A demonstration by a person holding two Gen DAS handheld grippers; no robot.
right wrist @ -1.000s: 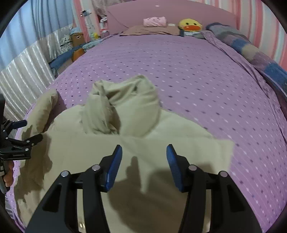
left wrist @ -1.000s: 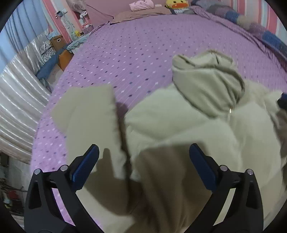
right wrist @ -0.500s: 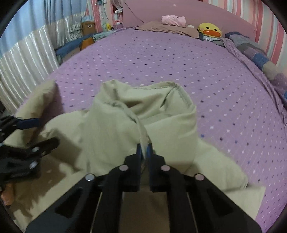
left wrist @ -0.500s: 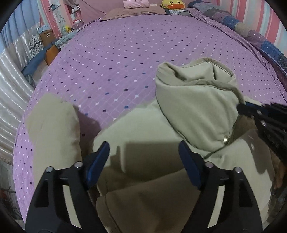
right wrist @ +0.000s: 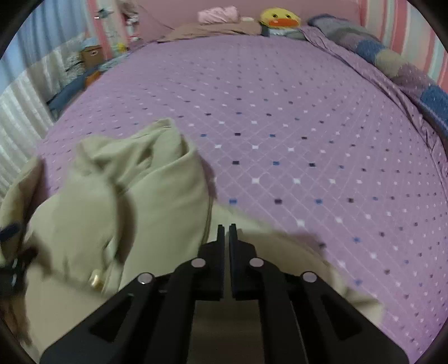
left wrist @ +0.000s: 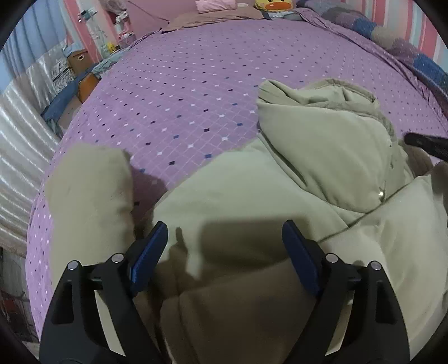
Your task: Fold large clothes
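A beige hooded jacket [left wrist: 252,196] lies on the purple bedspread [left wrist: 196,98], its hood [left wrist: 322,145] bunched upward and one sleeve [left wrist: 89,190] spread out to the left. My left gripper [left wrist: 224,246] hovers open over the jacket's shoulder; its jaws are opening and only flat cloth lies below them. The right gripper [right wrist: 226,228] sits just right of the hood [right wrist: 145,190], over the jacket's edge. Its jaws are almost together, just opening, and no cloth shows in the thin slit. Its black fingers [left wrist: 425,145] also reach in beside the hood in the left wrist view.
Pillows and a yellow duck plush [right wrist: 280,19] lie at the head of the bed. A patchwork blanket [right wrist: 392,61] runs along the right side. Off the bed's left edge are pale curtains and a cardboard box [left wrist: 75,56]. Bare bedspread stretches beyond the jacket.
The right gripper went from half open to shut at the hood's rim, then shifted right, so the hood now sits to its left. The left gripper moved forward over the jacket's shoulder.
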